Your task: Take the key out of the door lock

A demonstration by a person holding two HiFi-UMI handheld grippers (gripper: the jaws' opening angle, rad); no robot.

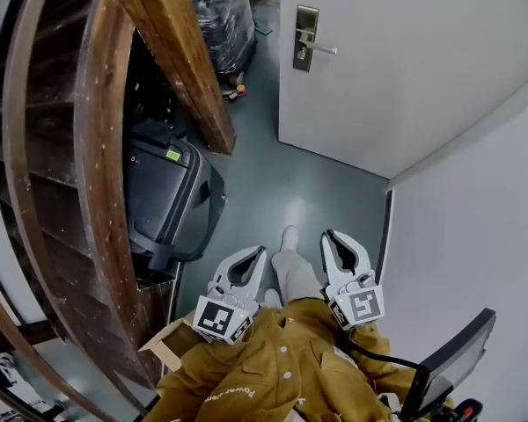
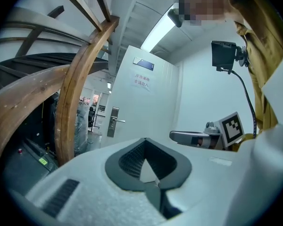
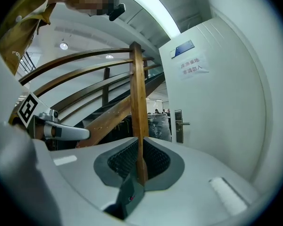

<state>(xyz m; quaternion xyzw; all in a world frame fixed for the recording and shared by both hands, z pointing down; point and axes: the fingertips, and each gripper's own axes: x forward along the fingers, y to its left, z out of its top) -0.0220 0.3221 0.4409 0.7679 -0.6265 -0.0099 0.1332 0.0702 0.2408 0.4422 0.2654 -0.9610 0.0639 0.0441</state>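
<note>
Jacket print (image 1: 231, 392): "Power" and a second word too small to read, in white on mustard cloth.
Door paper (image 2: 142, 81): two lines of blue Chinese characters, too blurred to read.
Door plate (image 2: 144, 64): dark blue, print illegible.
Machine label (image 1: 172, 155): green, illegible.
Left tool (image 1: 253, 255) and right tool (image 1: 332, 236) cubes: black-and-white square codes.

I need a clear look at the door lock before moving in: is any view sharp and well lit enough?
Head view: evenly lit and sharp, but the wide lens bows the door edges and the lock plate is too small for detail. Left gripper view: the ceiling light glares white, lock plate tiny. Right gripper view: dark corners, lock plate tiny.
</note>
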